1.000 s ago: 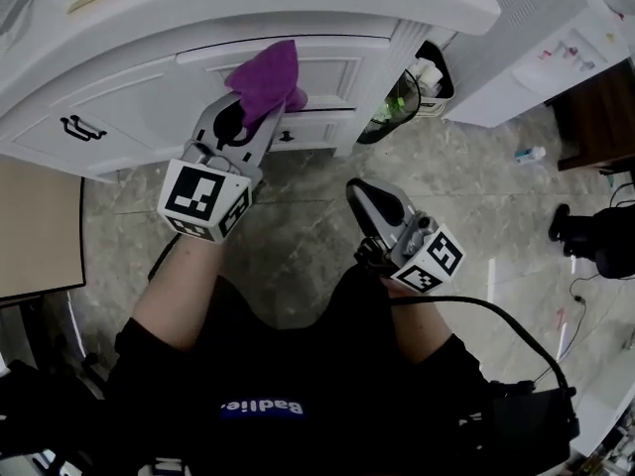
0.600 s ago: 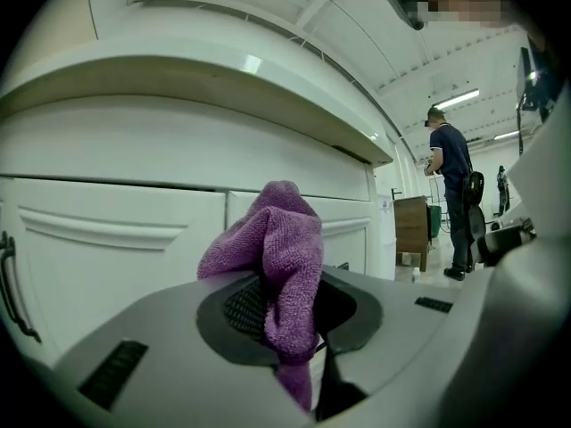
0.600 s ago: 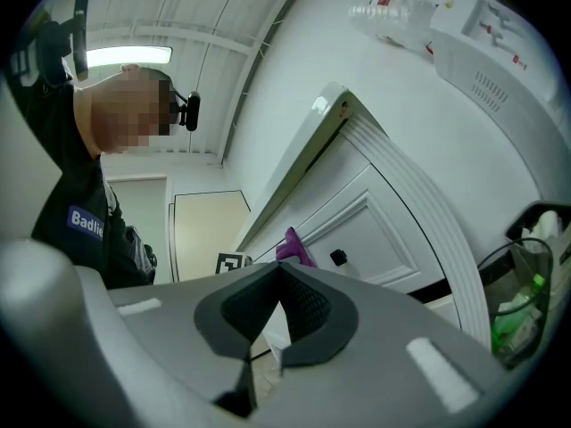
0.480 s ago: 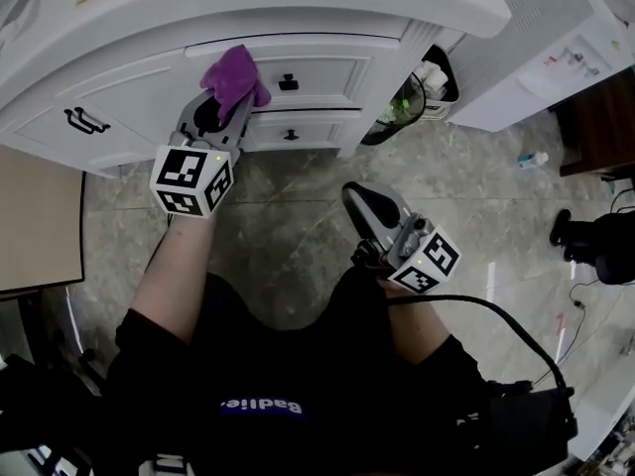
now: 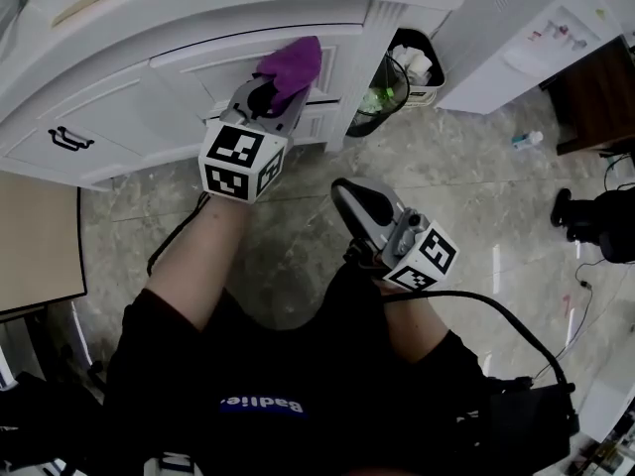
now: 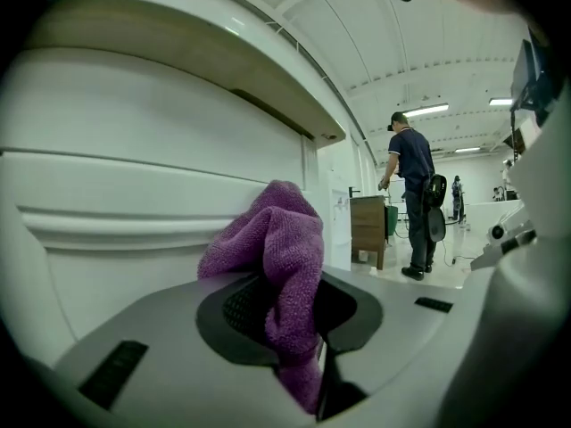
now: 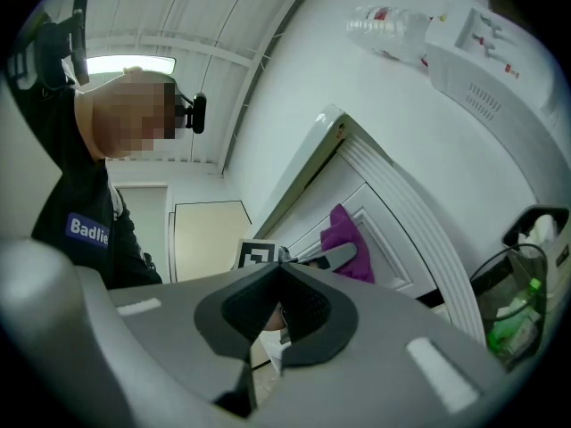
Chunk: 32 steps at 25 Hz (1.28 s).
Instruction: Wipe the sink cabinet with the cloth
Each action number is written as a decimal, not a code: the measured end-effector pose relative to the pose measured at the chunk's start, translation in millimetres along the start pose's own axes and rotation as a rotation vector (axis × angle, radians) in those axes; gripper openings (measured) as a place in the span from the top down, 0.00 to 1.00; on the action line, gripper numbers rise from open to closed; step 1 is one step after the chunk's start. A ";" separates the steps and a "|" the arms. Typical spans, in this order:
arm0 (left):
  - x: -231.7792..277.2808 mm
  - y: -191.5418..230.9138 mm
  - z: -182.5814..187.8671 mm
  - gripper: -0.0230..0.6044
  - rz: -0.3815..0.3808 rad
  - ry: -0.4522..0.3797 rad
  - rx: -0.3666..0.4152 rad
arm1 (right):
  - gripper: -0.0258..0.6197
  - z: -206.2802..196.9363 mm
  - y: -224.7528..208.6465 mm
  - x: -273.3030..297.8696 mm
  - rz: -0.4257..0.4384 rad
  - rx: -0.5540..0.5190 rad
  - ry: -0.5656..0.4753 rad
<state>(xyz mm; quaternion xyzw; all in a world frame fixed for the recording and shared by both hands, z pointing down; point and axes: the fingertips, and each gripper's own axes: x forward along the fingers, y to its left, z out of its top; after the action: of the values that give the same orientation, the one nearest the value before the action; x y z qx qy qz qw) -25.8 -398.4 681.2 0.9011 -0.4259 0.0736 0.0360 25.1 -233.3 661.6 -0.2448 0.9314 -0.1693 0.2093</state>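
Tongs in my left hand (image 5: 277, 107) clamp the purple cloth (image 5: 294, 64) against the sink cabinet (image 5: 119, 117) front, right tongs (image 5: 349, 194) closed and empty near my lap; mid-wipe, I reckon, and next needs a firm sideways sweep.

Purple cloth (image 5: 291, 67), white sink cabinet (image 5: 109, 117); black-and-white marker cube (image 5: 241, 162), grey-beige marbled floor (image 5: 476, 157)

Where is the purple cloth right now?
Head view, upper centre: the cloth is clamped in the left gripper, against the cabinet drawer front, just left of the bin.
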 end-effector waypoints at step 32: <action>-79.1 98.8 -109.0 0.82 0.168 0.047 -0.039 | 0.97 -19.8 5.2 10.7 0.044 -0.002 0.028</action>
<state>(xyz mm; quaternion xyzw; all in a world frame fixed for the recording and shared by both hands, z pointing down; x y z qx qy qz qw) -162.8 -387.0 776.1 0.8594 -0.5002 0.0894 0.0571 5.2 -230.4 673.0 -0.2222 0.9396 -0.1672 0.1998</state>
